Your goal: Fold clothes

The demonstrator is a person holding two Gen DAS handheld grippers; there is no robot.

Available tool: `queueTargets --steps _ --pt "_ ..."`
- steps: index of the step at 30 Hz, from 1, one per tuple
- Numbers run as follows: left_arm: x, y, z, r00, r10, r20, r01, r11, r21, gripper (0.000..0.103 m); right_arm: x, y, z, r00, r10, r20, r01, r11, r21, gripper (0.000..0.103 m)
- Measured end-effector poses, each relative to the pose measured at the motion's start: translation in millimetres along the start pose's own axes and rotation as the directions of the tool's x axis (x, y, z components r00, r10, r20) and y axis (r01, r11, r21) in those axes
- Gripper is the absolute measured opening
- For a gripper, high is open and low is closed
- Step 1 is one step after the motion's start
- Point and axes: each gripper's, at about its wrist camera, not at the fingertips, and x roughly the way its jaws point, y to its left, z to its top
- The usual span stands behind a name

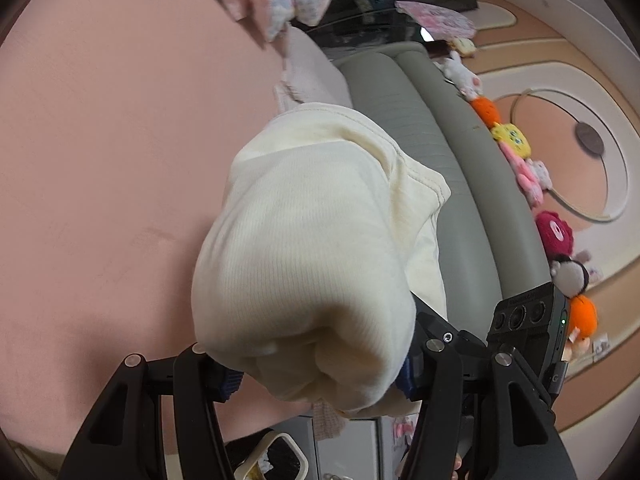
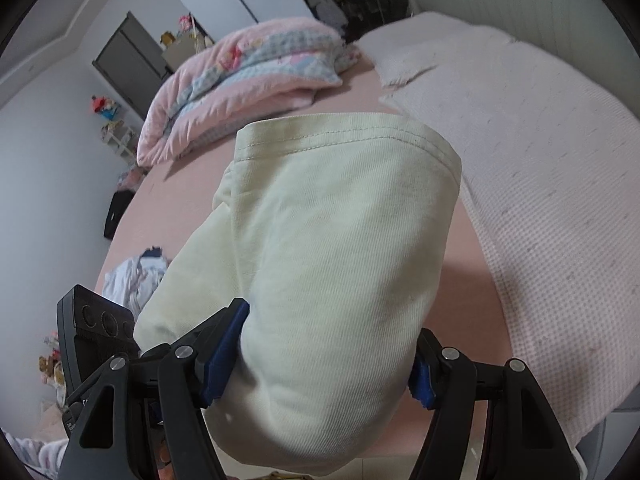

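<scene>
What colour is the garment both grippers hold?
Cream, plain; the garment shows best in the right wrist view.

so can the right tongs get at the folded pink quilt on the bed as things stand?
Probably not. The right tongs are clamped on a bulky cream ribbed garment that the left tongs also hold, and the folded pink quilt lies beyond it across the pink bedsheet.

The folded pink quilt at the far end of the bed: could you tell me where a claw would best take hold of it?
Probably at the rounded folded edge of the quilt, coming in from the open pink bed side. The layers there stack into a thick lip that the jaws could close over. Both claws are now shut on the cream garment.
</scene>
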Motion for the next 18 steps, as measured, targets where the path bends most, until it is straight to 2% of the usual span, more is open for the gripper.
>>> queueTargets --steps 8,18 --pt "18.9 44.6 -8.8 0.996 0.055 -0.065 -0.059 0.997 -0.058 0.056 50.5 -18.0 -13.8 0.992 -0.045 -0.116 0.051 0.998 0.046 0.069" --pt "23.8 49.8 -24.7 0.996 0.082 -0.039 -0.083 0.996 -0.017 0.056 64.3 -36.5 -21.4 0.990 -0.019 -0.138 0.027 0.998 0.054 0.070"
